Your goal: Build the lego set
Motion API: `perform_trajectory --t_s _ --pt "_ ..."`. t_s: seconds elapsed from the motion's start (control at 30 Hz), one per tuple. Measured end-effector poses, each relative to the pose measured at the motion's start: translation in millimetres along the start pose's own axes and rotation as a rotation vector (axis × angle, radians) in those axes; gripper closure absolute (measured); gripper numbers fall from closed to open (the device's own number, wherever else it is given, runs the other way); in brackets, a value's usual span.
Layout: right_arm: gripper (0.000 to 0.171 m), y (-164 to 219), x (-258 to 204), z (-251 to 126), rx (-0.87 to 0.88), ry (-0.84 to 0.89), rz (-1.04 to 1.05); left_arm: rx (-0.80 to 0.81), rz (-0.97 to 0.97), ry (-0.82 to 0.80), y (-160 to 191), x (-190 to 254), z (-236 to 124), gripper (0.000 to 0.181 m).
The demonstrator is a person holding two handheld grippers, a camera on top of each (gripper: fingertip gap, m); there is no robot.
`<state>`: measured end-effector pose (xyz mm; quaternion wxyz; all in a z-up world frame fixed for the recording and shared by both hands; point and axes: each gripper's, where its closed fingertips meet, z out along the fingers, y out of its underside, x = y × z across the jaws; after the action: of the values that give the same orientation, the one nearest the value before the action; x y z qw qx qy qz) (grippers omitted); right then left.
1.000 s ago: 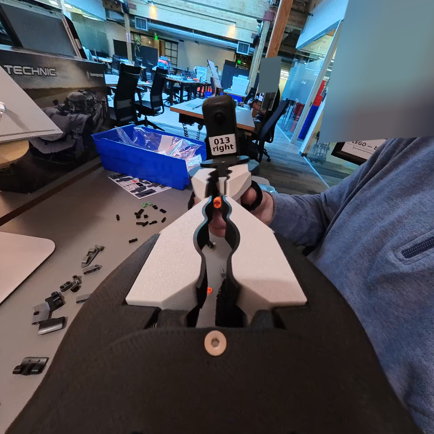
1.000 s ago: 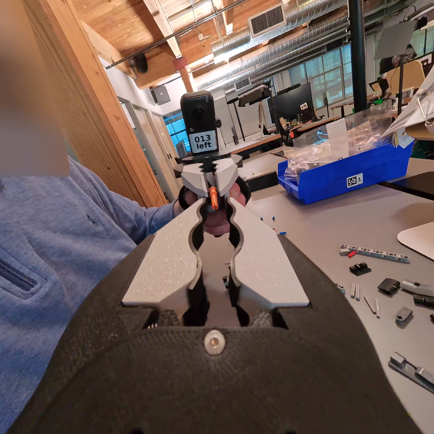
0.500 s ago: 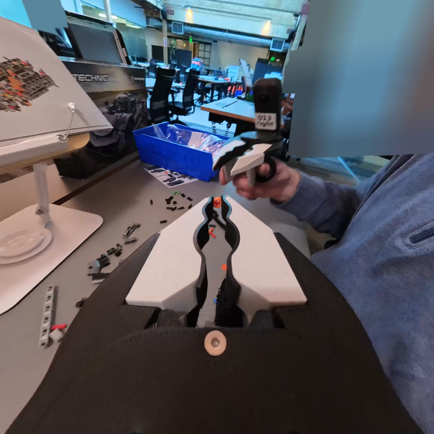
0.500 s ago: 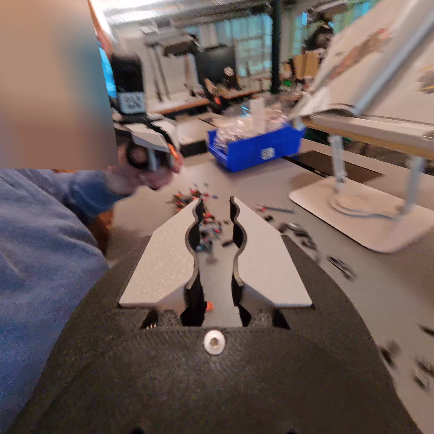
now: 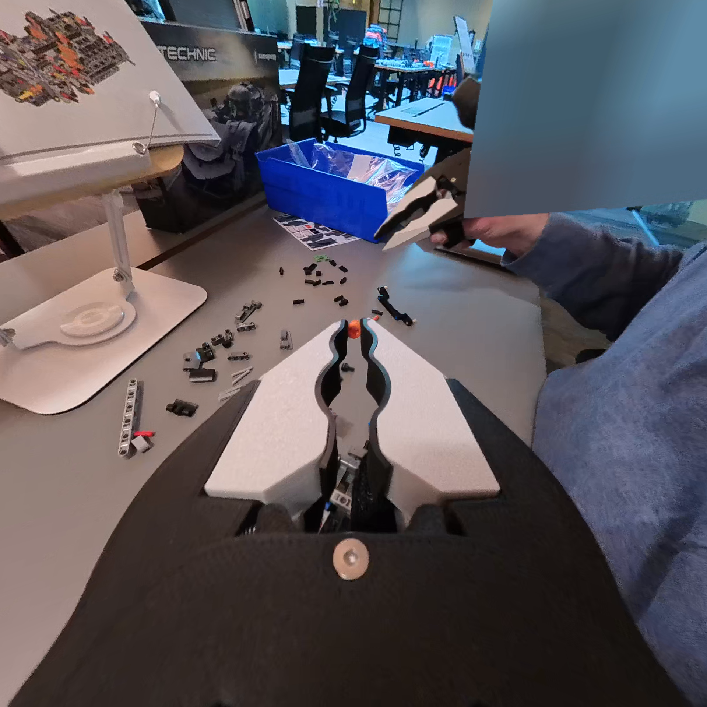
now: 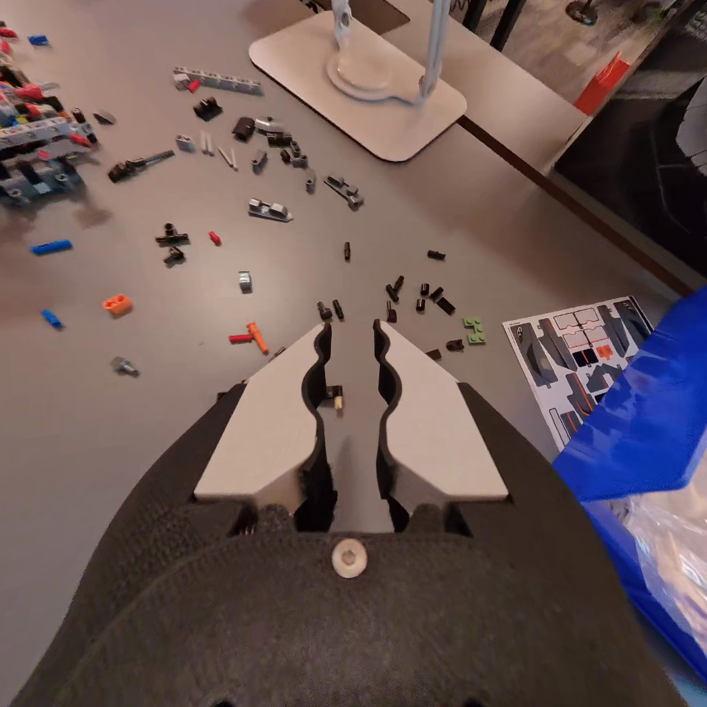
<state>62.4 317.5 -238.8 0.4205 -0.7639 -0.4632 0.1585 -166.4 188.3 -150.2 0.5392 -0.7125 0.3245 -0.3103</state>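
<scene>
Left gripper [image 5: 354,329] pinched a small orange pin [image 5: 354,329]; right gripper [image 6: 352,326] hung open, empty, over loose black pegs [image 6: 394,292] mid-table [image 6: 382,214].

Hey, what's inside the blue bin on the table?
The blue bin holds crumpled clear plastic bags. What is in the bags, or under them, is hidden by the plastic and the bin's wall.

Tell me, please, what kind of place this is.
Probably a shared open-plan office or workshop. Behind the grey table stand rows of desks with black office chairs. The table itself is a building station: loose Lego parts, a blue bin and an instruction booklet on a stand.
</scene>
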Motion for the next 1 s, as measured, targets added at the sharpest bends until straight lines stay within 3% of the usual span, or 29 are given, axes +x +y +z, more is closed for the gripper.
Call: perform_trajectory --t_s 0.23,0.4,0.7,1.0 --pt "0.156 6.7 10.3 14.1 -0.064 -0.041 0.006 -0.010 -0.013 -0.049 6.3 -11.5 -17.0 0.177" --pt "0.158 17.9 -27.5 13.4 -0.112 -0.171 -0.042 -0.004 -0.027 -0.062 7.5 -20.8 -24.1 0.177" --pt "0.157 -20.6 -131.1 54.3 -0.048 -0.365 -0.194 -0.012 -0.018 -0.069 9.8 -20.3 -31.9 0.177" --pt "0.154 -19.8 -143.9 87.4 -0.141 -0.342 -0.230 -0.006 -0.033 -0.097 17.9 -23.5 -51.8 0.177"
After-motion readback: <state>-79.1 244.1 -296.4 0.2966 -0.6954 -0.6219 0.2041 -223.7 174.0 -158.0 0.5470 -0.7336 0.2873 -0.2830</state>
